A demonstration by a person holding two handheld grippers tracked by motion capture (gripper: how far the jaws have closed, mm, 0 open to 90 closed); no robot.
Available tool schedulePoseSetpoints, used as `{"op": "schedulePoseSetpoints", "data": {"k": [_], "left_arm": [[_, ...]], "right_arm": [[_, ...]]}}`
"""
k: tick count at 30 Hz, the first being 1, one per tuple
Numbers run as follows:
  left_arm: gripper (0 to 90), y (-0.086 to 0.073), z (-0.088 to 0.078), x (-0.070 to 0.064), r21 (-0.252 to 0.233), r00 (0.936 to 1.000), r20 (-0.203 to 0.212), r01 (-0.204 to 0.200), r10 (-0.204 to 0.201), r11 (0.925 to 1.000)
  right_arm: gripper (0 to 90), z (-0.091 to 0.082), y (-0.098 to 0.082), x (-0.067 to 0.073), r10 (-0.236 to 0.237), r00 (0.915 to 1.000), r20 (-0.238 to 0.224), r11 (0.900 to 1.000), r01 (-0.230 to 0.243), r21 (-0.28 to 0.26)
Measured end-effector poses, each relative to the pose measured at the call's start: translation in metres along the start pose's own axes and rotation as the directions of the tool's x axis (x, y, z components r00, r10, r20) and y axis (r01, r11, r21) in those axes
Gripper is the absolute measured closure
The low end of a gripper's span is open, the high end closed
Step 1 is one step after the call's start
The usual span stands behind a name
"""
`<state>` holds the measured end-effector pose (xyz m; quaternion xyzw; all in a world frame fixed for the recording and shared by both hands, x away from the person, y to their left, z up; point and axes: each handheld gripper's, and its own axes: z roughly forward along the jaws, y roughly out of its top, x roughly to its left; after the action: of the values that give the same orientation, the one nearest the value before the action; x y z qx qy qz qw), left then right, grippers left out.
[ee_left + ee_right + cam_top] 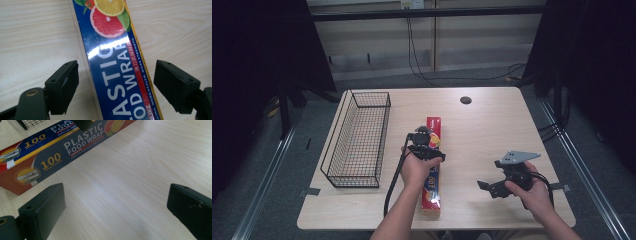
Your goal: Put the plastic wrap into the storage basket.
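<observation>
The left hand-held gripper [115, 82] straddles the plastic wrap box [117, 75], jaws spread; the right hand-held gripper [112, 212] hovers open over the counter [140, 170].

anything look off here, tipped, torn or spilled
Nothing stands out. The plastic food wrap box lies flat and intact on the table, the wire basket sits upright, and nothing is spilled.

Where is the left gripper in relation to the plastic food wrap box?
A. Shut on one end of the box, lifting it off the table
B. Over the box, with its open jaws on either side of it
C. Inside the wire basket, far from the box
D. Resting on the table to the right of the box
B: in the left gripper view the left gripper has its jaws apart, one on each side of the plastic food wrap box, which lies flat on the table.
</observation>
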<state>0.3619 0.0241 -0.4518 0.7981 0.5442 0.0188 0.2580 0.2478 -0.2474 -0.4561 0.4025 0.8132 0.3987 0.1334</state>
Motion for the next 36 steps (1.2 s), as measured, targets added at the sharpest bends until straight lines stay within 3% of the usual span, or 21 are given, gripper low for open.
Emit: {"op": "schedulePoseSetpoints", "data": {"k": [10, 21, 29, 36], "left_arm": [[30.7, 0.003, 0.007, 0.000, -0.007, 0.9995, -0.004, 0.031, -0.031, 0.9995], [33.3, 0.005, 0.007, -0.003, 0.003, 0.9973, -0.021, 0.070, -0.070, 0.9975], [39.8, 0.007, 0.004, -0.009, 0.021, 0.9910, -0.071, 0.115, -0.113, 0.9932], [44.4, 0.010, -0.002, -0.009, 0.076, 0.9885, -0.140, 0.067, -0.056, 0.9949]], "right_arm": [[1.4, 0.000, 0.000, 0.001, -0.003, 1.0000, 0.002, 1.000, 0.003, 0.000], [1.4, 0.000, 0.000, 0.001, -0.002, 1.0000, 0.002, 1.000, 0.002, -0.003], [1.4, 0.000, 0.001, 0.001, -0.003, 1.0000, 0.003, 1.000, 0.003, -0.004], [1.4, 0.000, 0.001, 0.001, -0.006, 1.0000, 0.002, 1.000, 0.006, -0.007]]}}
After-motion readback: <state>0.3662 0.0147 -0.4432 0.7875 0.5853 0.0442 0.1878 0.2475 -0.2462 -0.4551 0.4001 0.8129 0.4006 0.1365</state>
